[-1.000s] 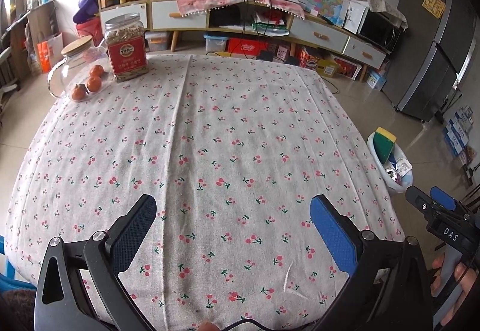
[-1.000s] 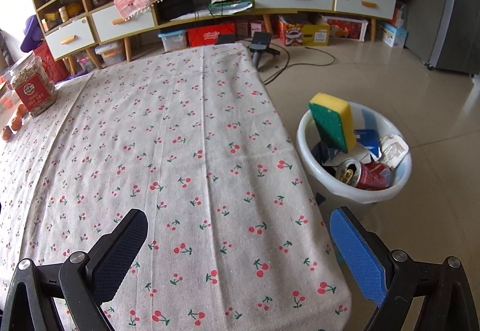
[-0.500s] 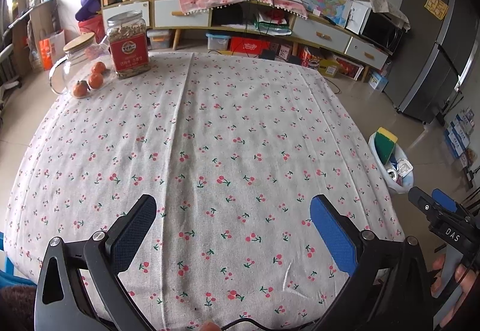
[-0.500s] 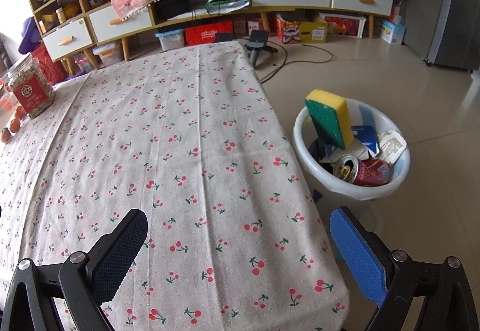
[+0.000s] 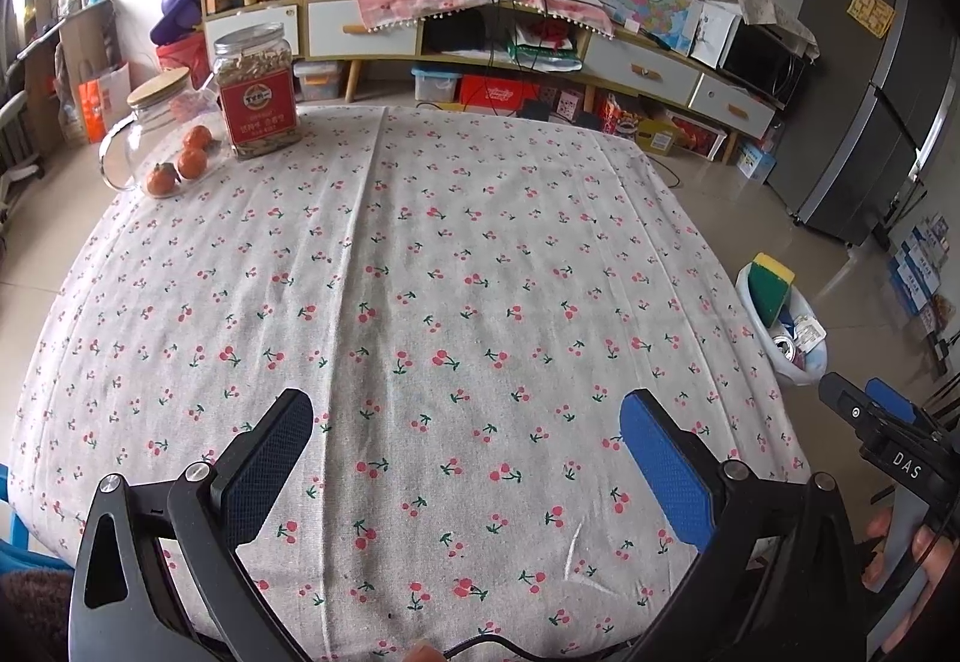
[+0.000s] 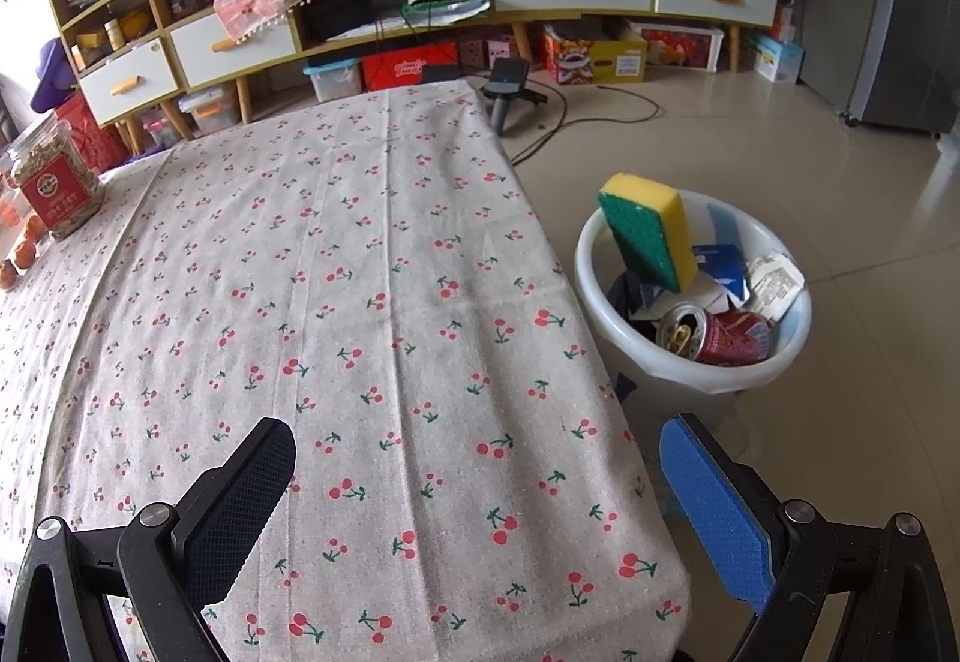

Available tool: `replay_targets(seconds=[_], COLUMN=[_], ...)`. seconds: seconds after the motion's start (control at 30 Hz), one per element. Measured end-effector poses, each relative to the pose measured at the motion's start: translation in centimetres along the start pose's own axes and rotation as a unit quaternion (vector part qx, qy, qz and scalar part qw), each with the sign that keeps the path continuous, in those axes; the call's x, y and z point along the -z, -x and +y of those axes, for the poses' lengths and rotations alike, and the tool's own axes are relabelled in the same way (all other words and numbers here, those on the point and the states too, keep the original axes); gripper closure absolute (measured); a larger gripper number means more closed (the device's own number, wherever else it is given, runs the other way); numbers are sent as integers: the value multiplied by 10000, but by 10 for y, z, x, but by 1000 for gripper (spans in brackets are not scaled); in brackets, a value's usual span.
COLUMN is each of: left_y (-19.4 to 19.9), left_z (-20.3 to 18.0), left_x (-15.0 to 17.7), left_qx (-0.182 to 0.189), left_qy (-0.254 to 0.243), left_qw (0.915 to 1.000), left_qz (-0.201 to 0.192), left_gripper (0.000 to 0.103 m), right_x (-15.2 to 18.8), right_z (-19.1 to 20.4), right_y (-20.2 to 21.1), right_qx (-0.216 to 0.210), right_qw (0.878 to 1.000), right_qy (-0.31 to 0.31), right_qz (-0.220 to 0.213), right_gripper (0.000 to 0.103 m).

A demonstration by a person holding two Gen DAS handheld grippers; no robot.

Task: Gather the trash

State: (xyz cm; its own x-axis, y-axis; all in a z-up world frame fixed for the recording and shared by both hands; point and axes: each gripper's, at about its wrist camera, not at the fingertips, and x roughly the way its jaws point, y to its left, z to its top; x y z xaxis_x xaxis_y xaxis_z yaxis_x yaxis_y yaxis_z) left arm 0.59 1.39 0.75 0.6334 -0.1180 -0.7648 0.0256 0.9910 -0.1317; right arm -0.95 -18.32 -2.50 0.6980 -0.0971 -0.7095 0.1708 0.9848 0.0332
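Left wrist view: left gripper (image 5: 467, 419) is hovering over the cherry-print tablecloth (image 5: 420, 254), jaws standing wide apart, gripping nothing.
Right wrist view: right gripper (image 6: 477, 461) is hanging above the table's near corner, jaws likewise spread and holding nothing.
Trash: sponge (image 6: 649, 230), crushed red can (image 6: 714, 333) and paper scraps are sitting in the white bin (image 6: 690, 371) on the floor beside the table.
Far corner: jar (image 5: 257, 92) and oranges (image 5: 192, 162) are resting on the cloth.

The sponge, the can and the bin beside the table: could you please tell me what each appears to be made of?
Sponge: yellow foam, matte, with a green scouring layer that looks coarse.
Can: probably thin metal, red glossy print, shiny silver top.
Bin: likely white plastic, with a smooth, slightly glossy rim.
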Motion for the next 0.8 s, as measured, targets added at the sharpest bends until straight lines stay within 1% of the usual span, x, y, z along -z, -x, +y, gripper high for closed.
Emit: replay_targets(seconds=[0.8], left_y=[2], left_z=[-5], left_x=[1], left_qx=[4], left_qy=[-90], left_qw=[10000], left_qz=[-13], left_gripper=[0], right_x=[1], right_z=[-4], right_y=[-1], right_qx=[77], right_qw=[10000], right_qy=[-29], right_qz=[12], right_gripper=[3])
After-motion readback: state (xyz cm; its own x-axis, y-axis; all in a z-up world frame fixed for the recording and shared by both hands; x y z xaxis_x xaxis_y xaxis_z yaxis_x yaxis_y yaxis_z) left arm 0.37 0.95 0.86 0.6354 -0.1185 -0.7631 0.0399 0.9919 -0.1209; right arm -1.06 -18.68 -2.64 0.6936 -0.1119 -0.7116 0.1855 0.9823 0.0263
